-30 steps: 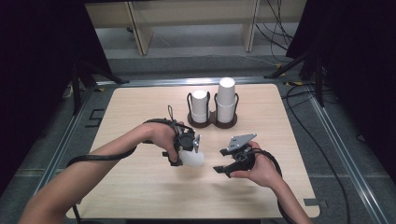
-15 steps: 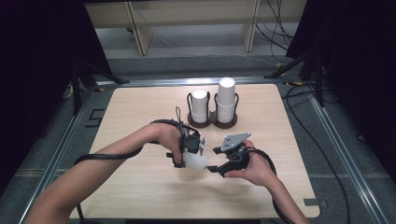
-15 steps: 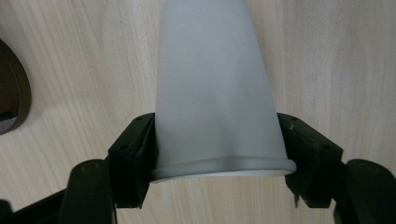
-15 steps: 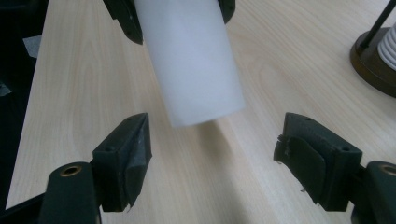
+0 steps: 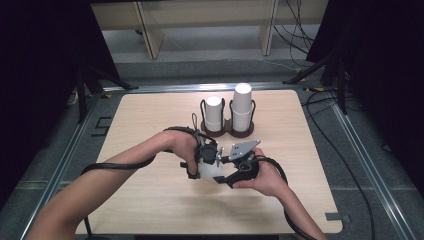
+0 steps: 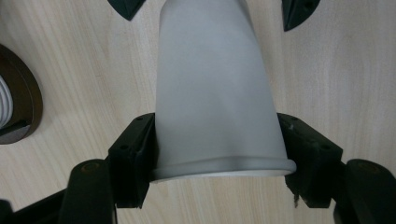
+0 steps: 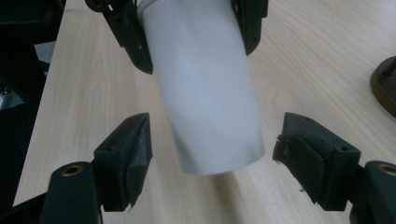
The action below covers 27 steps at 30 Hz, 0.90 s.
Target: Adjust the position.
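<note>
Held above the bench [image 5: 150, 200], near its middle: a white paper cup [image 5: 209, 170], lying roughly level between the two hands. Pinched at the wide rim end by the left tool [image 6: 219, 161], pads tight on both sides of the cup [image 6: 212, 93]. Flanked at the narrow base end by the right tool [image 7: 212, 156], jaws spread with gaps on both sides, just closing a little, not yet pressing the cup [image 7: 205, 88].

Likely trouble: closing off-centre on the tapered base, with the cup sliding off the pads. Squeezing too hard, crushing thin paper. Letting go with the left before a firm right grip, dropping the cup onto the bench, perhaps rolling toward the holder [image 5: 230, 131] with its stacked cups [image 5: 243, 107].
</note>
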### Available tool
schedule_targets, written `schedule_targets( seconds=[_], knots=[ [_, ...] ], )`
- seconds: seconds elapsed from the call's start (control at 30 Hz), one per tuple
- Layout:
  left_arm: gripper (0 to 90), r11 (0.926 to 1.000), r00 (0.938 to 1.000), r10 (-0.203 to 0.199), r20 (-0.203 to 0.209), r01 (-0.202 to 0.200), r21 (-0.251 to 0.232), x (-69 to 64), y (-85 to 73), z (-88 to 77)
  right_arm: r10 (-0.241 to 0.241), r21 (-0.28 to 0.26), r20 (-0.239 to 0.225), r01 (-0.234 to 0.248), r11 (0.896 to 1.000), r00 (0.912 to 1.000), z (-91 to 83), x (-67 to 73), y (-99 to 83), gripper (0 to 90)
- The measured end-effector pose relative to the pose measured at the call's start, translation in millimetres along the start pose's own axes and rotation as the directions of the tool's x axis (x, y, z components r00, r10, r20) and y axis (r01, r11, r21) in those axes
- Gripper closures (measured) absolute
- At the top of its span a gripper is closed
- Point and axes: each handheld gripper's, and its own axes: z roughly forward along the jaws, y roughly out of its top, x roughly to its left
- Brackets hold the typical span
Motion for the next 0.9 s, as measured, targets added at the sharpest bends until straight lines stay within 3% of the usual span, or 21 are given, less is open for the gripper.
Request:
schedule_targets(
  seconds=[0.33, 0.9],
  knots=[
    [33.1, 1.0000, 1.0000, 0.005, 0.006, -0.005, -0.007, -1.0, 0.5, -0.3, -0.002, -0.019, -0.011, 0.002, 1.000, 0.9999, 9.8, -0.8, 0.3, 27.5],
    [33.2, 0.9998, 0.9999, 0.006, 0.009, -0.006, -0.021, -1.7, 0.6, -1.3, 0.002, -0.004, -0.025, -0.002, 1.000, 0.9997, 20.0, 0.0, -3.2, 28.6]
  ],
)
